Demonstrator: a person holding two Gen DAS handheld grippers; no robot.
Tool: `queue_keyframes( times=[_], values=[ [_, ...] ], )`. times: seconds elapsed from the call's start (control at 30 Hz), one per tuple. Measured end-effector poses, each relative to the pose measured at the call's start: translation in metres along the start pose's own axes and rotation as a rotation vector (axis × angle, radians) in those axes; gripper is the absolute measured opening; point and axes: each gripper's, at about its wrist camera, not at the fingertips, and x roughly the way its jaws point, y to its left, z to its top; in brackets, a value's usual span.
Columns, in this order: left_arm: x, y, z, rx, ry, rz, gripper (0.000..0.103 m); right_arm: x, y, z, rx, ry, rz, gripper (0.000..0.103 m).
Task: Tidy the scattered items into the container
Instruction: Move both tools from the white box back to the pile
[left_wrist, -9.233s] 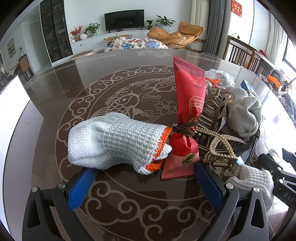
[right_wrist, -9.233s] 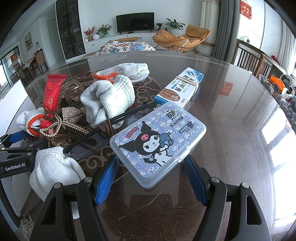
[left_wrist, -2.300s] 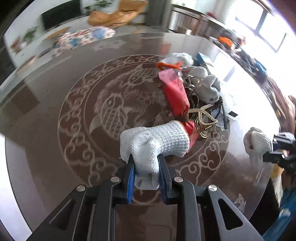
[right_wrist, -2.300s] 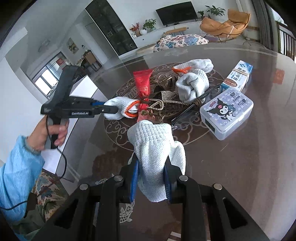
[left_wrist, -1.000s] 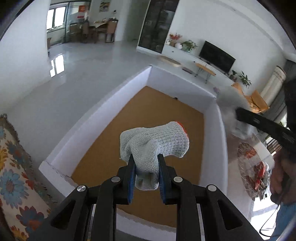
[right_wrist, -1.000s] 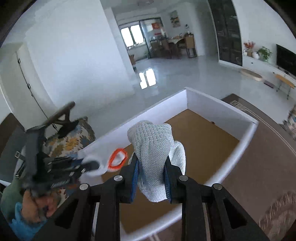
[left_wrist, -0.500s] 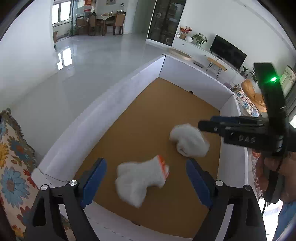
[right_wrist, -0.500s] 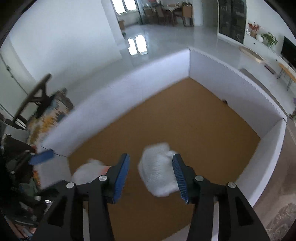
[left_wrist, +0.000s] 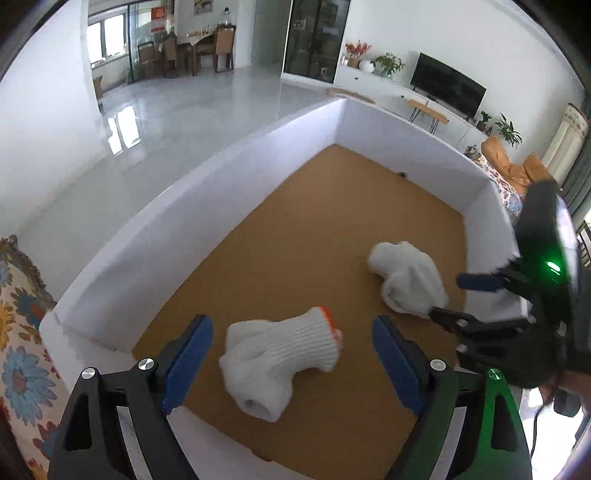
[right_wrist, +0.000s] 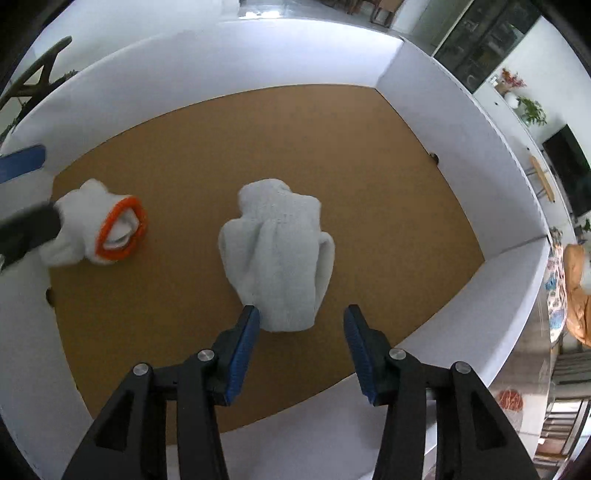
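Note:
The container is a big box with white walls (left_wrist: 184, 229) (right_wrist: 258, 55) and a brown cardboard floor. Two white knitted gloves lie loose on that floor. The glove with the orange cuff (left_wrist: 280, 354) (right_wrist: 99, 232) rests below my left gripper (left_wrist: 291, 354), which is open above it without touching. The plain white glove (left_wrist: 406, 280) (right_wrist: 273, 251) lies just ahead of my right gripper (right_wrist: 301, 317) (left_wrist: 480, 299), also open, with nothing between its blue pads. The left gripper's fingers (right_wrist: 22, 162) show at the left edge of the right wrist view.
A floral cushion (left_wrist: 22, 332) lies beside the box's near left corner. Glossy white floor (left_wrist: 166, 122) stretches beyond the far wall. A glass-topped table's edge (right_wrist: 517, 398) shows past the box's right wall. A person's hand (left_wrist: 569, 387) holds the right gripper.
A second ago each gripper was shut on a glove above the box. Both jaws opened and the gloves dropped onto the cardboard floor. Both grippers have since sunk lower over the box.

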Motion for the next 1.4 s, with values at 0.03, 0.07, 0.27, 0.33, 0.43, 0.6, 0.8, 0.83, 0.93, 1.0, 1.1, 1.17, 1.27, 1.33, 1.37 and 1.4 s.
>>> queue_keyframes(
  times=[0.03,0.07,0.27,0.33,0.43,0.6,0.8,0.83,0.93,1.0,1.1,1.17,1.27,1.33,1.37,1.4],
  values=[
    [0.003,-0.001,0.002,0.001,0.01,0.003,0.088,-0.001,-0.003,-0.005,0.01,-0.006,-0.001,0.049],
    [0.006,-0.004,0.001,0.016,0.014,0.018,0.088,-0.002,-0.006,-0.009,0.019,-0.012,-0.002,0.049],
    [0.012,-0.023,-0.006,0.1,0.05,0.032,0.088,-0.009,-0.025,-0.015,0.09,-0.116,0.067,0.049],
    [0.013,-0.034,-0.011,0.137,0.072,0.024,0.088,-0.009,-0.028,-0.016,0.088,-0.13,0.072,0.049],
    [0.017,-0.051,-0.017,0.186,0.098,0.017,0.088,-0.004,-0.023,-0.016,0.039,-0.135,0.04,0.048],
    [0.02,-0.064,-0.019,0.21,0.116,-0.008,0.088,0.004,-0.013,-0.033,-0.043,-0.173,-0.062,0.049],
    [0.008,-0.07,-0.033,0.225,0.114,-0.033,0.088,-0.033,-0.051,-0.038,0.234,-0.397,0.137,0.049],
    [0.004,-0.073,-0.036,0.228,0.106,-0.027,0.088,-0.044,-0.058,-0.045,0.282,-0.44,0.159,0.049],
    [-0.014,-0.088,-0.044,0.246,0.065,-0.01,0.088,-0.071,-0.077,-0.078,0.413,-0.511,0.217,0.049],
    [-0.034,-0.103,-0.046,0.261,0.014,-0.012,0.088,-0.081,-0.087,-0.11,0.501,-0.518,0.244,0.049],
    [-0.072,-0.132,-0.046,0.285,-0.065,-0.047,0.088,-0.092,-0.099,-0.161,0.628,-0.501,0.265,0.049],
    [-0.098,-0.158,-0.05,0.301,-0.11,-0.103,0.088,-0.099,-0.107,-0.204,0.73,-0.477,0.278,0.049],
    [-0.123,-0.2,-0.062,0.335,-0.129,-0.211,0.103,-0.104,-0.123,-0.274,0.897,-0.409,0.29,0.049],
    [-0.125,-0.235,-0.08,0.376,-0.096,-0.276,0.103,-0.103,-0.134,-0.326,1.018,-0.355,0.305,0.049],
    [-0.12,-0.255,-0.093,0.401,-0.067,-0.305,0.103,-0.102,-0.14,-0.353,1.08,-0.328,0.315,0.049],
    [-0.113,-0.275,-0.106,0.426,-0.037,-0.33,0.103,-0.1,-0.146,-0.381,1.142,-0.301,0.325,0.049]
  ],
)
